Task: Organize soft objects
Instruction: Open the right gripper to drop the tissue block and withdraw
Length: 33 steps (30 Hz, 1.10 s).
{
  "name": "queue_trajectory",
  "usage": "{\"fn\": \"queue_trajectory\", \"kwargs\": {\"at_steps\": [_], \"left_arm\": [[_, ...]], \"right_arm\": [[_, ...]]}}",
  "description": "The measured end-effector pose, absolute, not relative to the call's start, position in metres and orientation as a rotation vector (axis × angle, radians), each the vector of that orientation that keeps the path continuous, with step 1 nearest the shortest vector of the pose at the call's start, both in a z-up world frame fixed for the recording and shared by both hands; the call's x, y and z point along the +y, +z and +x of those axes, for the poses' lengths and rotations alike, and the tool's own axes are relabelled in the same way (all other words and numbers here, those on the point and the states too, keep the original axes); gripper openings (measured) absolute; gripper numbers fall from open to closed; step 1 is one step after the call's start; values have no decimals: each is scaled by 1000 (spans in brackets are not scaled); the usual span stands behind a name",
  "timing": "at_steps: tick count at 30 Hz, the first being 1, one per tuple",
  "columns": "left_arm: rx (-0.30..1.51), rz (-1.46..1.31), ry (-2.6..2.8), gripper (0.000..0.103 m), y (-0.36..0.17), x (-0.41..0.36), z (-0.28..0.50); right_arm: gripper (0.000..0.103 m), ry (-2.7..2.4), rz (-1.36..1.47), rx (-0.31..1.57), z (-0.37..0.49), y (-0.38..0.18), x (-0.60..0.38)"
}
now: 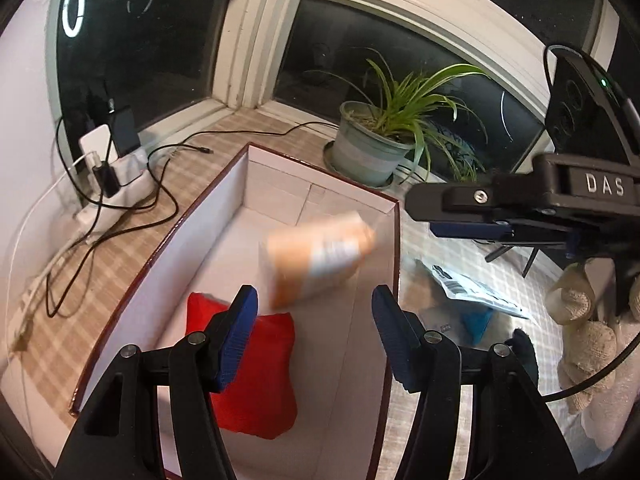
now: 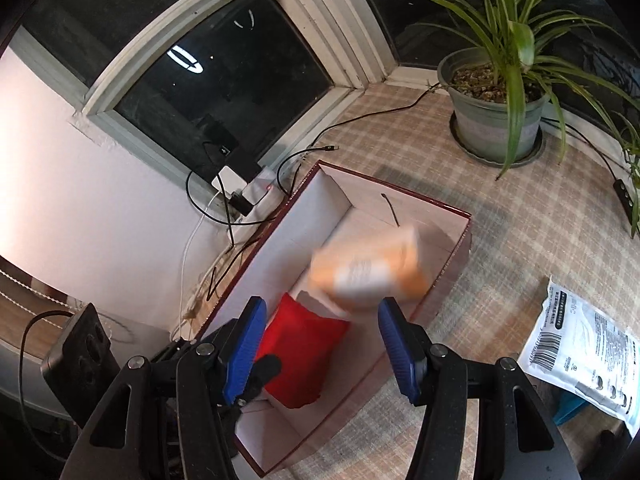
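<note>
Falling blurred into the cardboard box [image 1: 168, 248], the orange packet [image 1: 320, 256] may bounce out; left gripper [image 1: 314, 336] and right gripper [image 2: 320, 344] gape wide, empty.

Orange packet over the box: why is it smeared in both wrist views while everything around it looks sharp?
Left wrist view: the orange packet is streaked with motion blur above the box, while the red bag and the open left gripper are crisp. Right wrist view: the same packet is smeared, its label unreadable; the open right gripper is sharp, and a ring light glares in the dark window.
</note>
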<state>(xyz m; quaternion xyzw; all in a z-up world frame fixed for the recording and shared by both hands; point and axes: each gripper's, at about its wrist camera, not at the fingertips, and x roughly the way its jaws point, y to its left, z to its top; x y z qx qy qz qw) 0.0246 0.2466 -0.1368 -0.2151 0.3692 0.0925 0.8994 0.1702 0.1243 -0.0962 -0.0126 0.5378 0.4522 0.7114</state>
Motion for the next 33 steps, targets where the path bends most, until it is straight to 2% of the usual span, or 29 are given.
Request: {"fn": "queue_trajectory", "kwargs": {"at_steps": [11, 19, 26, 30, 33], "left_arm": [[737, -448, 163, 58, -121, 237, 8], [733, -447, 76, 63, -111, 208, 1], [757, -411, -25, 63, -111, 161, 4], [788, -380, -96, 63, -117, 124, 8], [815, -359, -145, 63, -123, 97, 12]], "right_arm": [[55, 930, -10, 1130, 161, -82, 63], [64, 798, 46, 1016, 141, -66, -53], [66, 626, 189, 981, 124, -78, -166], [72, 542, 228, 948, 109, -89, -222], [72, 495, 236, 940, 99, -98, -251]]}}
